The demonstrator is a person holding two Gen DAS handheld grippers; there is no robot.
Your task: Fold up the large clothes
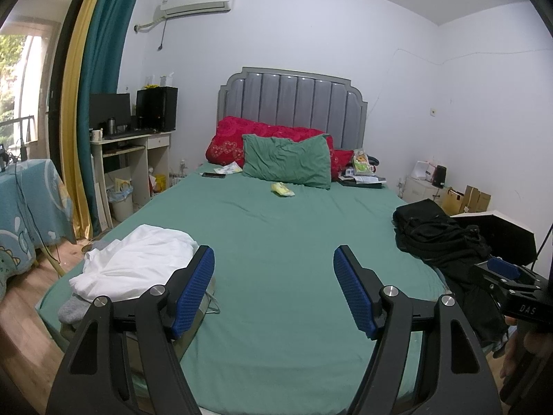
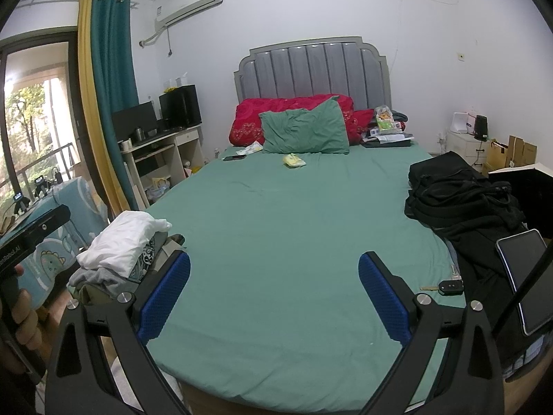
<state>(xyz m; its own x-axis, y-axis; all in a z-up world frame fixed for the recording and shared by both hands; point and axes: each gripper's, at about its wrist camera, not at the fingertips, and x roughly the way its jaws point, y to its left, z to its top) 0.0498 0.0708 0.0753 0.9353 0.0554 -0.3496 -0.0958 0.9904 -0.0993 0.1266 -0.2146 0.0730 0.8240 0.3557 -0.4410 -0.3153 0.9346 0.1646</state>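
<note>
**A:** Two grippers, both over the near edge of the bed (image 1: 276, 228). How do the jaws stand?

**B:** Wide apart on each. The left gripper (image 1: 274, 290) has nothing between its blue pads (image 1: 193, 290), only bare green sheet. The right gripper (image 2: 274, 297) is the same: jaws spread, nothing held, sheet showing through the gap.

**A:** And the clothes?

**B:** A white garment (image 1: 138, 263) lies bunched just left of the left gripper's left jaw, partly behind its tip, on top of something grey (image 1: 71, 309). In the right wrist view that same pile (image 2: 121, 242) sits left of the left jaw, near it, with grey and patterned cloth under the white.

**A:** Anything on the other side?

**B:** A black heap (image 1: 439, 238) of clothes, right of the right jaw and beyond it, well apart from the left gripper. From the right wrist it lies right of and beyond the right jaw (image 2: 463, 200), with a tablet (image 2: 525, 276) at its near end and a car key (image 2: 449, 288) just right of that jaw.

**A:** Straight ahead of the jaws?

**B:** Open sheet, then far off a green pillow (image 1: 287, 160) against a red quilt (image 1: 242, 131).
</note>
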